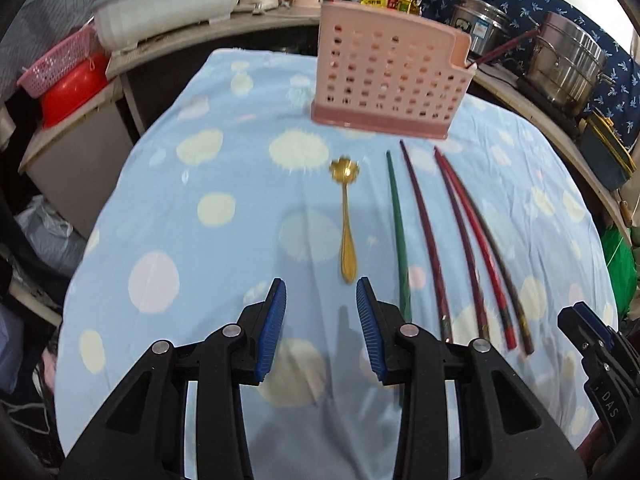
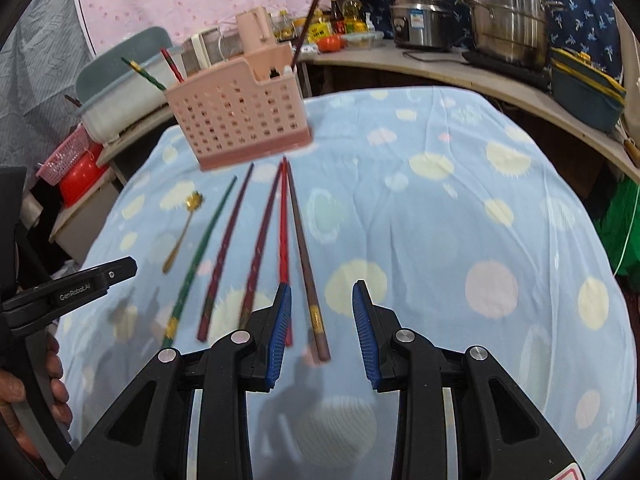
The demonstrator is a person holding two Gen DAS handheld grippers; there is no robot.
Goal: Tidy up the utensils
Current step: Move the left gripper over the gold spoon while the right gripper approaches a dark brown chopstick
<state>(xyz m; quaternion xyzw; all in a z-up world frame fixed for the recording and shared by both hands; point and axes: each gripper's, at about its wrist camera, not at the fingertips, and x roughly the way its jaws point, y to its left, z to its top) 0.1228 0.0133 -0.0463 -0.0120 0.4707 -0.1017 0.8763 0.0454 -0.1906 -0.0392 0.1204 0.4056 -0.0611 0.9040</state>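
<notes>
Both grippers — left gripper (image 1: 321, 300) and right gripper (image 2: 322, 302) — are held released; the brown chopstick (image 2: 303, 248) is best pinched mid-shaft — then stood in the pink utensil holder (image 2: 240, 116).

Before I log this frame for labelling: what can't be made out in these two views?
- Pink caddy: its inside, hidden by its wall in both views.
- Right gripper: jaws cut off by the left view's edge.
- Green chopstick: near end behind the left gripper.
- Gold spoon: bowl blurred and small in the right view.
</notes>
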